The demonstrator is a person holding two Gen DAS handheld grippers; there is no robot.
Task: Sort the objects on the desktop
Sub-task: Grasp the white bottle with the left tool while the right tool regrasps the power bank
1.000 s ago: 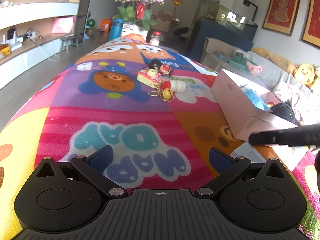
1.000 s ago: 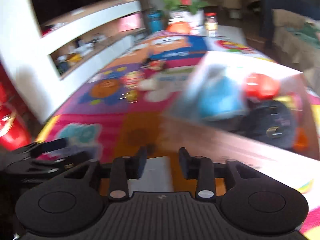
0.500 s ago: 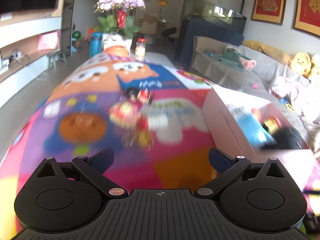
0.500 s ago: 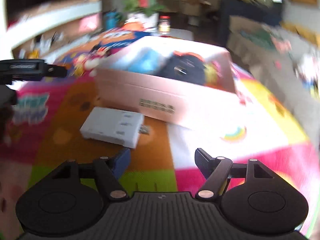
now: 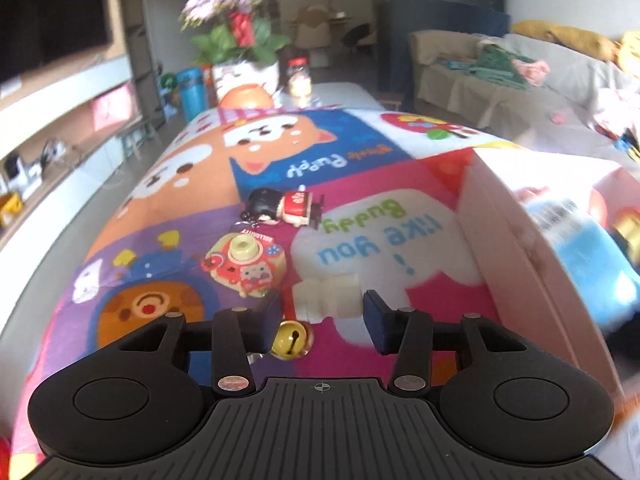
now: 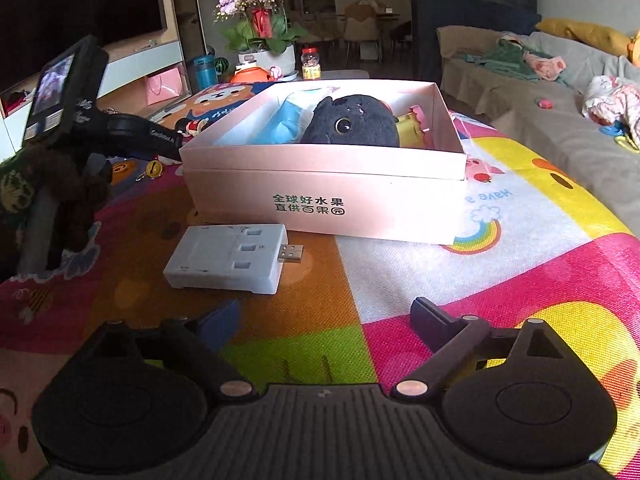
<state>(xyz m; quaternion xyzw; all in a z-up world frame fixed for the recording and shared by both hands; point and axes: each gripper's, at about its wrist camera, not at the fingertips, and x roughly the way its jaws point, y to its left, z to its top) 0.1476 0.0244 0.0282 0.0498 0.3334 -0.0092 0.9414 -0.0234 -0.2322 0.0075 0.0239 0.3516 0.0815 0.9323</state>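
Note:
In the left wrist view my left gripper (image 5: 322, 314) is open, its fingers on either side of a white toy (image 5: 326, 298) with a gold bell (image 5: 290, 340) on the mat. A toy camera keychain (image 5: 244, 262) and a small doll figure (image 5: 284, 208) lie just beyond. The pink box (image 5: 516, 248) stands to the right. In the right wrist view my right gripper (image 6: 324, 318) is open and empty, above the mat in front of a grey USB hub (image 6: 228, 258). The pink box (image 6: 328, 196) holds a dark plush (image 6: 352, 122) and a blue item (image 6: 286, 122).
A colourful cartoon mat (image 6: 420, 280) covers the table. A flower pot (image 5: 240, 52), a jar (image 5: 300, 78) and an orange item stand at the far end. A sofa (image 6: 560, 120) runs along the right. The left gripper's body (image 6: 80, 120) shows at the left of the right wrist view.
My left gripper moved forward along the mat to the white toy and narrowed around it. My right gripper pulled back from the box and opened wide.

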